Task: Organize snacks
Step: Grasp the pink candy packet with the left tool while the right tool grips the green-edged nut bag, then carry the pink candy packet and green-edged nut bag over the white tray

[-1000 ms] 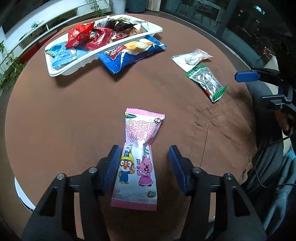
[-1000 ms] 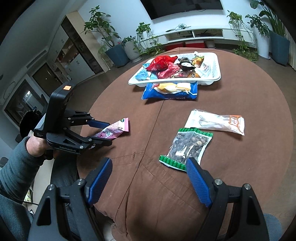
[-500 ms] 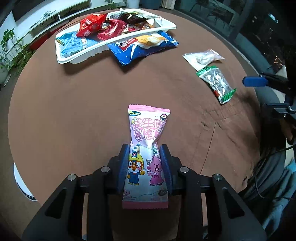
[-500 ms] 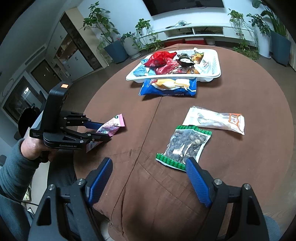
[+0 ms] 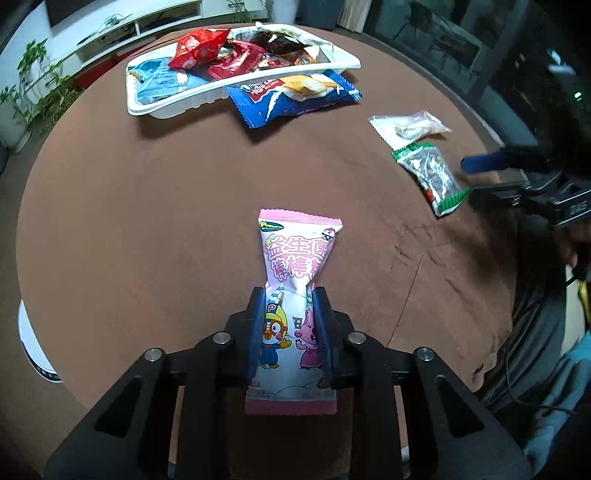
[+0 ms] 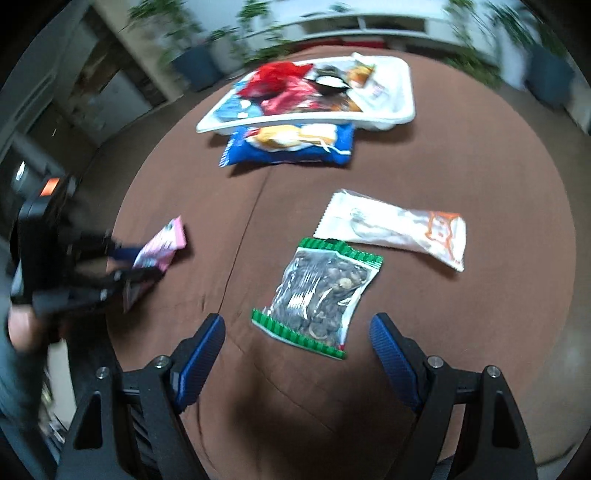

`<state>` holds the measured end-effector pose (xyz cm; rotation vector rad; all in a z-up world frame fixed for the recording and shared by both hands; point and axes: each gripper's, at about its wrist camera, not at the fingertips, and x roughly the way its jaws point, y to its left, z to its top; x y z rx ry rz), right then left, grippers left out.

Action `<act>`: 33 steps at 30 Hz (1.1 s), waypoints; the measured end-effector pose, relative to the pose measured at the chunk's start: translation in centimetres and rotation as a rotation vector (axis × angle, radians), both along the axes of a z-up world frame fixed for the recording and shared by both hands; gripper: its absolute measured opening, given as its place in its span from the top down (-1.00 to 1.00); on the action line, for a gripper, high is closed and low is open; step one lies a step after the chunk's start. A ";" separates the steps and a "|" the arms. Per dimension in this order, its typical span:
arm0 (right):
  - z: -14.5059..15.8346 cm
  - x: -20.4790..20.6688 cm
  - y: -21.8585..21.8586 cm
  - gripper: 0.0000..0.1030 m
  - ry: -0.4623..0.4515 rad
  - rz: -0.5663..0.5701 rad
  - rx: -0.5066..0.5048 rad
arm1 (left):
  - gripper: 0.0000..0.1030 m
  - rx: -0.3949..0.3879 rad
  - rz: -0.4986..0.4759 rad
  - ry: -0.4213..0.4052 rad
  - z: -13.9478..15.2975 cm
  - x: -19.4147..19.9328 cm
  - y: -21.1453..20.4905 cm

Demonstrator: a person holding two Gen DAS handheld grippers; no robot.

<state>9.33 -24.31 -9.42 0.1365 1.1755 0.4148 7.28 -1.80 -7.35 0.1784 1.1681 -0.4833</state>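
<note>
The left hand-held gripper (image 5: 288, 325) is clamped on the lower half of a pink packet (image 5: 295, 288), its blue pads pinching the wrapper into a waist; the packet's far end points out over the brown surface (image 5: 147, 221), and the pictures do not settle whether it touches the cloth. The right hand-held gripper (image 6: 297, 350) stands wide and holds nothing, just short of a green-edged clear bag (image 6: 317, 288) of dark pieces that lies flat on the surface. Touching or just beyond that bag's far end is one white packet (image 6: 391, 229) with orange print, lying crosswise. Between the pink packet and the far side the cloth is bare except for creases and a seam. Farther off, a blue bag (image 5: 295, 96) lies flat with its far edge tucked under the near rim of a white tray (image 5: 177, 101), so it sits in front of the tray on the side facing both grippers. The tray holds a heap of snacks: a red packet (image 5: 197, 48), a light blue packet (image 5: 159, 79), and several dark and red wrappers too jumbled to count. Loose on the surface: three packs, plus the one gripped. Beyond the surface are potted plants (image 5: 33, 85) and a low white shelf (image 5: 122, 31); the right wrist view is blurred there.
</note>
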 end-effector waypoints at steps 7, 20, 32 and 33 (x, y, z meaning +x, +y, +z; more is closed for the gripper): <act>-1.0 1.4 1.5 -0.59 -0.001 -0.066 -0.080 | 0.58 -0.006 0.002 -0.005 -0.1 -0.1 0.0; -0.9 1.2 2.1 0.15 -0.053 -0.045 -0.209 | 0.64 -0.030 -0.002 -0.012 0.1 -0.2 -0.1; 0.0 -0.3 1.3 0.38 -0.059 -0.072 -0.071 | 0.65 -0.086 0.012 -0.010 0.5 -0.5 0.5; 0.2 -0.5 1.1 0.38 -0.063 -0.075 -0.059 | 0.65 -0.096 0.015 -0.010 0.5 -0.6 0.5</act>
